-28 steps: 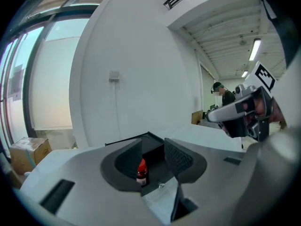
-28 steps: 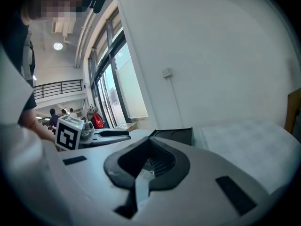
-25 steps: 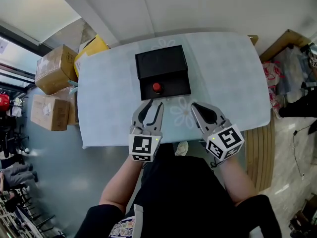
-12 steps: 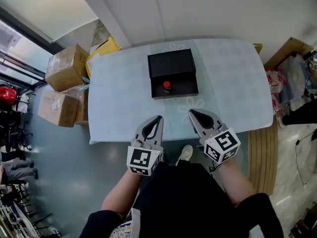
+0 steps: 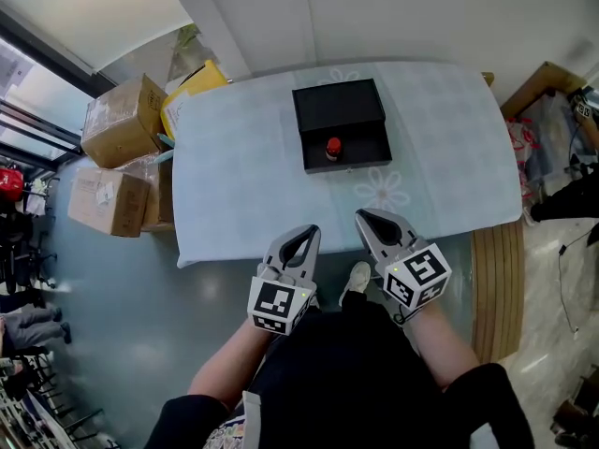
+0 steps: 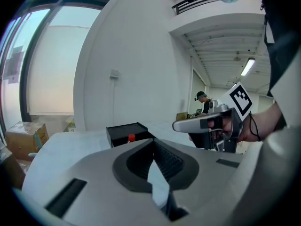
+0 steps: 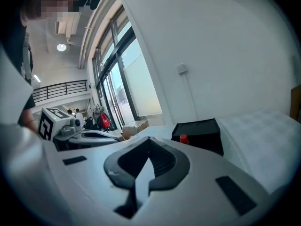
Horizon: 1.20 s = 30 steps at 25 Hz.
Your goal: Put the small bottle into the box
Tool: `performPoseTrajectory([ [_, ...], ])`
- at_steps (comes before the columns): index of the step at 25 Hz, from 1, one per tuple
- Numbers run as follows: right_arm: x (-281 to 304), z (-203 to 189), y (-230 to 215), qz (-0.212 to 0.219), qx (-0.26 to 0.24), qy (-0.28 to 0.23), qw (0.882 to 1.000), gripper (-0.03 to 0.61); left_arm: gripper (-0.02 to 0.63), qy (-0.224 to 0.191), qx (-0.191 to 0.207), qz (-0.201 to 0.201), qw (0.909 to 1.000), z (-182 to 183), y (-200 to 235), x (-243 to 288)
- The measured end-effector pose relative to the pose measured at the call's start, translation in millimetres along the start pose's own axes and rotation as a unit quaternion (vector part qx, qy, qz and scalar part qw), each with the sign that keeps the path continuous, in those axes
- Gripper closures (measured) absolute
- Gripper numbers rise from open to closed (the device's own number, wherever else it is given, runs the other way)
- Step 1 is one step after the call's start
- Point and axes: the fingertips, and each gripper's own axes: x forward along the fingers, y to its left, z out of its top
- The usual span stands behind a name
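Observation:
The black box [image 5: 340,123] stands open at the far middle of the pale blue table [image 5: 243,185]. The small bottle with its red cap [image 5: 332,147] stands upright in the box's front compartment. My left gripper [image 5: 312,230] and right gripper [image 5: 361,215] hover side by side over the table's near edge, well short of the box, both shut with nothing between the jaws. The left gripper view shows its shut jaws with the box [image 6: 124,132] and red cap [image 6: 131,137] beyond. From the right gripper view the box [image 7: 200,130] and cap [image 7: 183,139] lie ahead.
Cardboard boxes [image 5: 120,120] and a yellow package [image 5: 192,86] sit on the floor left of the table. A wooden bench [image 5: 491,279] runs along its right side. A white wall stands behind the table. My shoe [image 5: 357,278] shows below the grippers.
Both grippers have drawn back from the box to the table's near edge. The left gripper's jaws, apart one second ago, have shut. The bottle stays in the box.

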Motion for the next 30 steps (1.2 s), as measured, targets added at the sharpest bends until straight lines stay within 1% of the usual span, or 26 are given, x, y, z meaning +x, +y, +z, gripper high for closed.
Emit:
performPoseTrajectory([
  [5, 0.7, -8.6, 23.9, -0.023, -0.002, 0.004, 1.000, 0.569, 0.604, -0.008, -0.007, -0.024, 0.9997, -3.8, 10.7, -17.2],
  [9, -0.4, -12.0, 33.3, -0.044, -0.001, 0.005, 0.999, 0.569, 0.604, -0.015, -0.006, -0.041, 0.9990, -5.2, 14.3, -23.5],
  [14, 1.3, -16.3, 44.1, -0.063, 0.001, 0.006, 0.998, 0.569, 0.606, -0.013, -0.007, -0.059, 0.9981, -9.5, 20.5, -32.7],
  [18, 3.5, -17.6, 51.1, -0.071, 0.001, 0.004, 0.997, 0.569, 0.606, -0.015, -0.002, -0.068, 0.9975, -9.9, 23.7, -36.8],
  [25, 4.2, -21.3, 58.5, -0.083, 0.005, 0.001, 0.997, 0.569, 0.604, -0.014, -0.005, -0.086, 0.9962, -9.9, 21.5, -41.7],
  [30, 4.9, -21.7, 63.5, -0.085, 0.006, -0.001, 0.996, 0.569, 0.604, -0.015, -0.005, -0.088, 0.9960, -9.0, 22.7, -46.0],
])
